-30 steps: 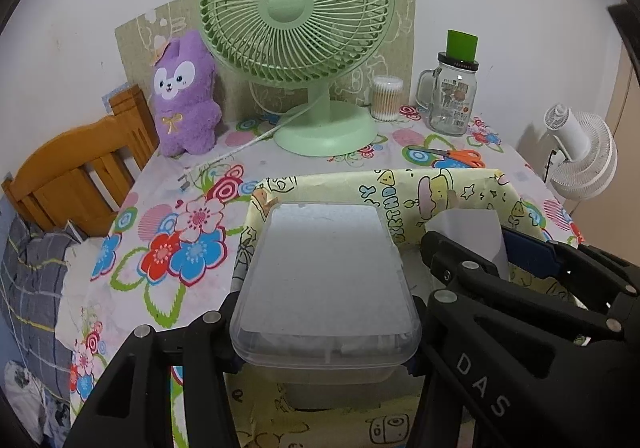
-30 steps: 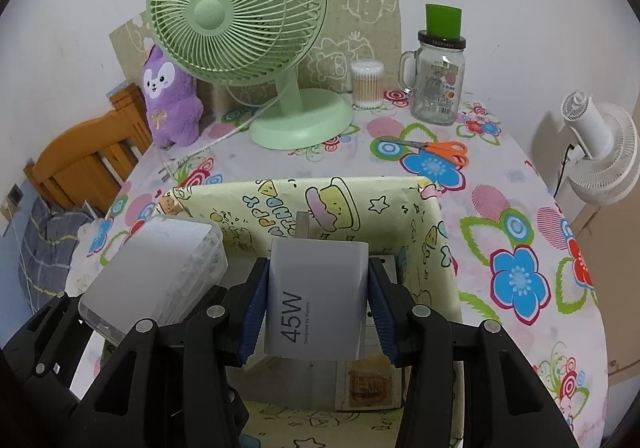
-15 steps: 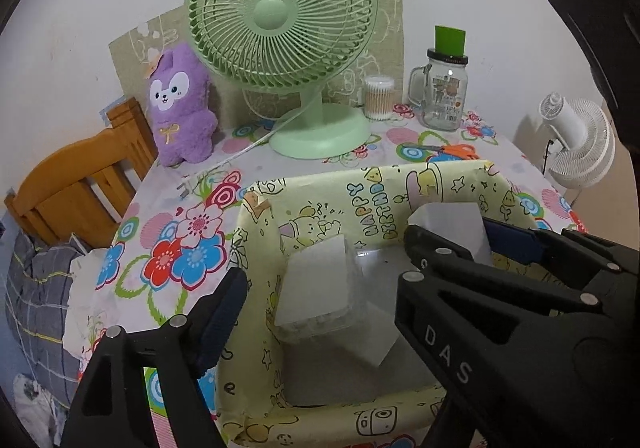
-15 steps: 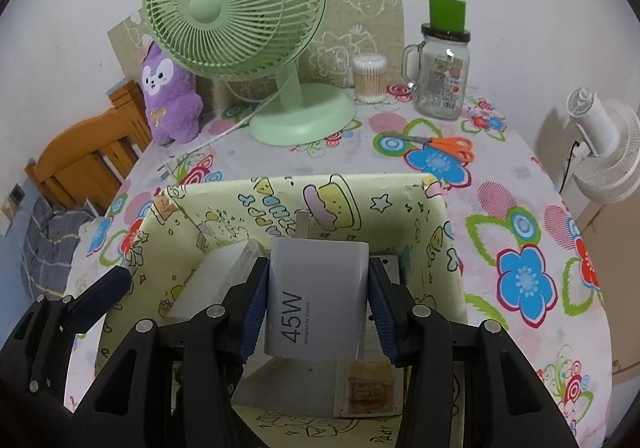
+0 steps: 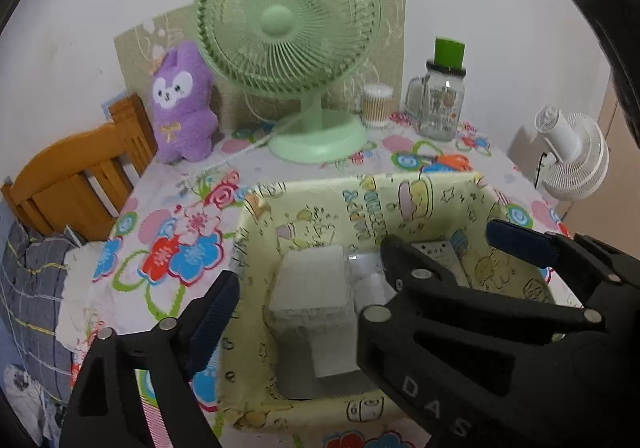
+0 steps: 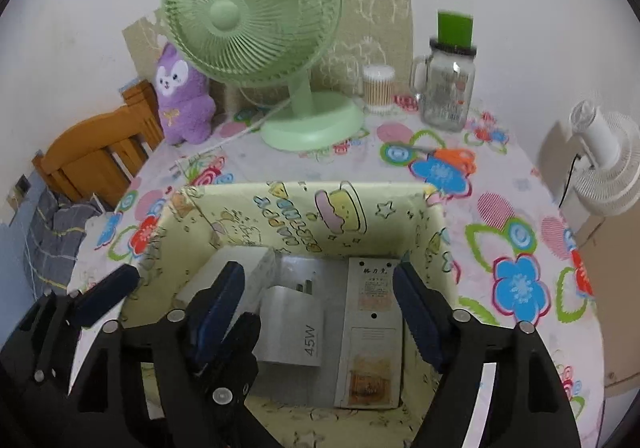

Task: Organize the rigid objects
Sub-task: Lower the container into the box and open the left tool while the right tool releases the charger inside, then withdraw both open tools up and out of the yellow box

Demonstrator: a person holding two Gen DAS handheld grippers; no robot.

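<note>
My left gripper (image 5: 308,290) and right gripper (image 6: 318,294), jaws opening and empty, hover over the yellow box (image 6: 308,219) where the clear container (image 5: 310,284) and white 45W charger (image 6: 292,332) lie: both rigid, light, slick-sided, best gripped across flat faces.

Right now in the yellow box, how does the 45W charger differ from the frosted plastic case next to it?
The 45W charger is an opaque white block with printed lettering and metal prongs; the frosted plastic case is translucent, unmarked and lidded. The charger lies mid-box beside a flat white carton; the case sits in the left corner. Both rest inside the yellow box, released by the opening jaws.
</note>
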